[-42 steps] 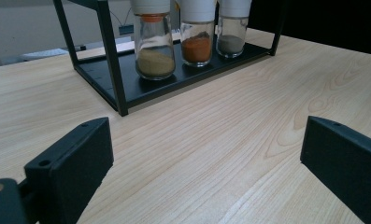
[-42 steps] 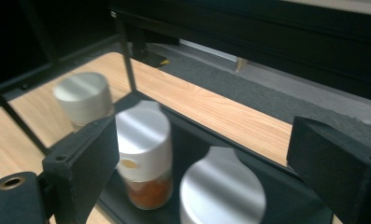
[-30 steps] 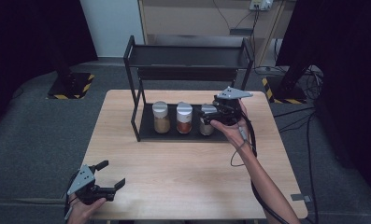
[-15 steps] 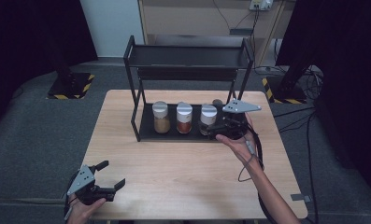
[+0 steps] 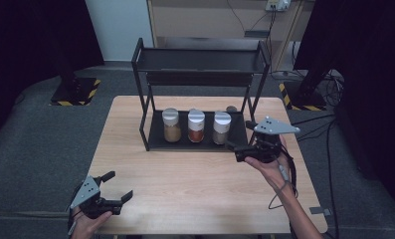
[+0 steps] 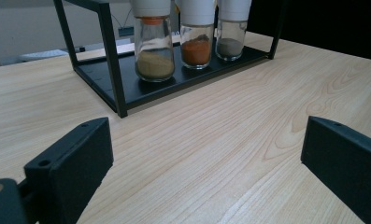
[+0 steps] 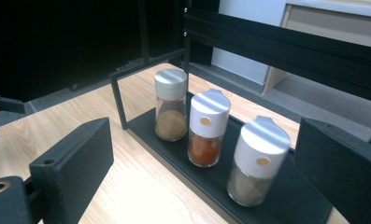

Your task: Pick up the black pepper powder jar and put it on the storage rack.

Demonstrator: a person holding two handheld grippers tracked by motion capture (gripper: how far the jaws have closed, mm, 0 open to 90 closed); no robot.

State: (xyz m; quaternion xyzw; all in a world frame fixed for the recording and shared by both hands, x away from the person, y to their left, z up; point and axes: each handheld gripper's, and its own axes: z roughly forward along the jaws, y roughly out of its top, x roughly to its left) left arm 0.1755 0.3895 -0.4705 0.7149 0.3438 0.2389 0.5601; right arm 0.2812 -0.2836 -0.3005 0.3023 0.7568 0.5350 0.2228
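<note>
Three spice jars in a row on rack (image 5: 155, 142) bottom shelf: tan (image 5: 171, 125), orange (image 5: 196, 127), grey (image 5: 221, 128). Right gripper (image 5: 233, 150) just off rack's right front corner, near grey jar, apart; jaws just opened, spread, nothing between. Left gripper (image 5: 118, 186) low at bench (image 5: 195, 184) front-left corner, jaws spread, empty.

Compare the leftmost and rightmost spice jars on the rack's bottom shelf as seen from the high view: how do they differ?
The leftmost jar holds tan powder; the rightmost jar holds greyish-brown powder. The leftmost jar has an orange ring under its cap in the left gripper view; none shows on the rightmost jar there. The open right gripper is nearer the rightmost jar. Both stand upright, clear glass, white caps, on the rack.
</note>
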